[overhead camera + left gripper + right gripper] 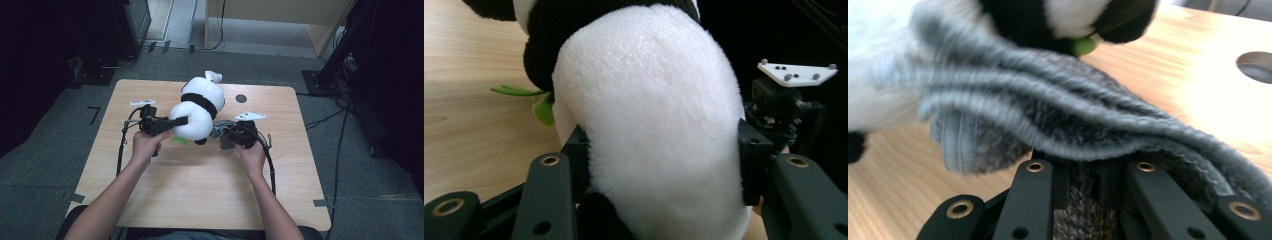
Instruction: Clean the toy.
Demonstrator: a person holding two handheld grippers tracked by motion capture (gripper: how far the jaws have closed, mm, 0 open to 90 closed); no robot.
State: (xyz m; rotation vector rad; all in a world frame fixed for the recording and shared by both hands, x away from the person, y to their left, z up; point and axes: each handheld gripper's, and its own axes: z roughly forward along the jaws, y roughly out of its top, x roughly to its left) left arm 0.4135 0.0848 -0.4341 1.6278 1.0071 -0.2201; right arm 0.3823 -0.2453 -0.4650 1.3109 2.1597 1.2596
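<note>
- The plush panda [199,107] lay near the middle of the desk [165,200], a little toward the far edge, its white body propped up off the wood with the head end at the near side.
- The left gripper [170,123] had its jaws partly closed around the toy's rounded white head; in the left gripper view the white plush [649,125] bulged between the two black jaws and pressed out against both, so the grip looked firm.
- The right gripper [225,136] was closed hard on a grey knitted garment [217,131]; in the right gripper view the ribbed grey knit [1063,125] was pinched between the jaws and draped over them, reaching toward the toy.
- The panda looked light and very soft: the stuffing gave way under the jaws, so a hold on it probably needed a deep bite across a thick part such as the head or the belly, not a thin ear or paw.
- Its pile seemed fairly slippery, so a shallow pinch would likely have slid off.
- The knit looked limp and stretchy, with no stiffness of its own; the ribbed hem seemed the best place to grip, since a doubled edge resists pulling thin.
- Neither thing appeared fragile, though a sharp tug could have strained the knit's stitches.
- A small green leaf [180,141] showed under the toy on the near side.
</note>
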